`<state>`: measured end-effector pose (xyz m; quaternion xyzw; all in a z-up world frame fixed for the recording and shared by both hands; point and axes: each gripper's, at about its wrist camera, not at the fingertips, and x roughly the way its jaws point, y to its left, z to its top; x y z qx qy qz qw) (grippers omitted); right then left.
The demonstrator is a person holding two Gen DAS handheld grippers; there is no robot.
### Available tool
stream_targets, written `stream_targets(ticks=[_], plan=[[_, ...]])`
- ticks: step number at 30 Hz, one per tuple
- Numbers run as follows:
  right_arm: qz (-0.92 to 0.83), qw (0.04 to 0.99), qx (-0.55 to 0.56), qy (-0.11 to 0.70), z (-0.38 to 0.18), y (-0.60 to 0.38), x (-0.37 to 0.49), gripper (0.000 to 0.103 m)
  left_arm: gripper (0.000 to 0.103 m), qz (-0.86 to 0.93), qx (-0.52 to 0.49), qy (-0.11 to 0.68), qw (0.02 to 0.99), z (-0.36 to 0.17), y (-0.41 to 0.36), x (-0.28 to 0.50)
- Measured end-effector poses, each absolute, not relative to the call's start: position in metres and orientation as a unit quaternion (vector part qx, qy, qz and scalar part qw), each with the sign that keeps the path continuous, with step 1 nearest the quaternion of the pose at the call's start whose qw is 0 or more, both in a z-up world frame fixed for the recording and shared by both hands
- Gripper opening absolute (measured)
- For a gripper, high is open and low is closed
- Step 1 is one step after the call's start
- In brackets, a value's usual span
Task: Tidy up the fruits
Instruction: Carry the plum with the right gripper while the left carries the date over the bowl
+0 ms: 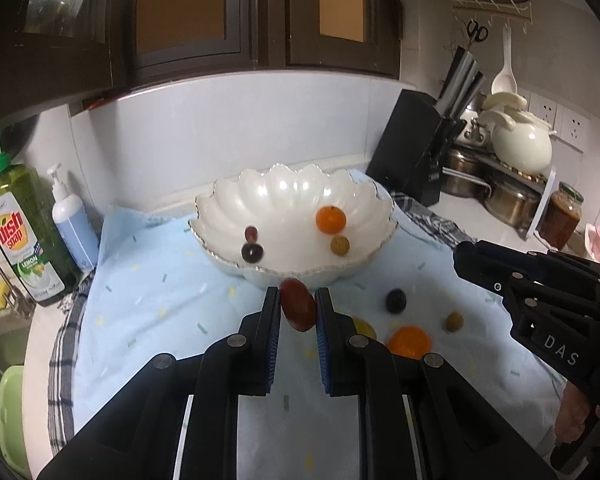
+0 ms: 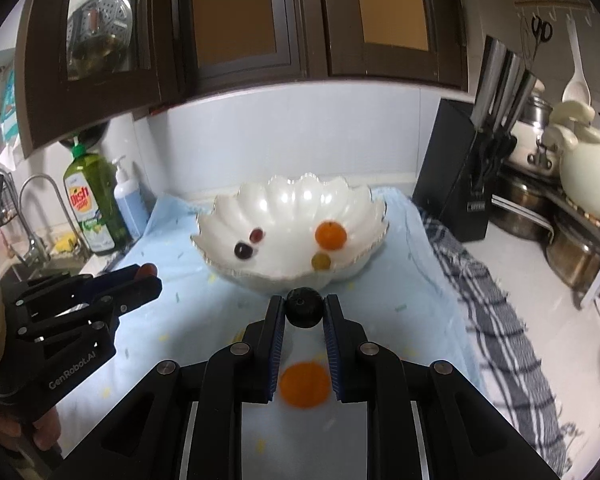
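Two grippers each carry one fruit: left gripper point(image 1: 298, 312) clamps a red fruit point(image 1: 298, 310), right gripper point(image 2: 304, 307) clamps a dark fruit point(image 2: 305, 307). White bowl point(image 1: 236, 210) sits just ahead of both; next, judged: reach over its rim and release.

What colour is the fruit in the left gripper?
Dark red fruit; the left wrist view shows it best.
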<state>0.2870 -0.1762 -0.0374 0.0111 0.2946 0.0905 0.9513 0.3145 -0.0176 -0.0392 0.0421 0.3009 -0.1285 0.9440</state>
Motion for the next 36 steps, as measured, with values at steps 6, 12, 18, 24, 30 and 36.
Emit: stream_targets(ticks=[6, 12, 18, 24, 30, 36], plan=[[0.092, 0.956, 0.006, 0.278, -0.025, -0.174, 0.308, 0.021, 0.018, -0.131, 0.039, 0.291, 0.947, -0.026, -0.021, 0.332], [0.095, 0.96, 0.0, 0.264, -0.015, -0.169, 0.331, 0.021, 0.018, -0.126, 0.047, 0.269, 0.954, -0.014, -0.023, 0.354], [0.098, 0.962, -0.008, 0.255, -0.008, -0.164, 0.359, 0.021, 0.018, -0.121, 0.053, 0.264, 0.955, -0.007, -0.021, 0.385], [0.105, 0.959, -0.014, 0.263, -0.008, -0.16, 0.397, 0.021, 0.018, -0.121, 0.052, 0.274, 0.953, -0.006, -0.021, 0.419], [0.11, 0.951, -0.007, 0.288, -0.016, -0.16, 0.441, 0.021, 0.018, -0.125, 0.045, 0.287, 0.949, -0.009, -0.022, 0.46], [0.111, 0.942, -0.004, 0.317, -0.026, -0.162, 0.485, 0.021, 0.018, -0.126, 0.042, 0.311, 0.941, -0.017, -0.027, 0.503]])
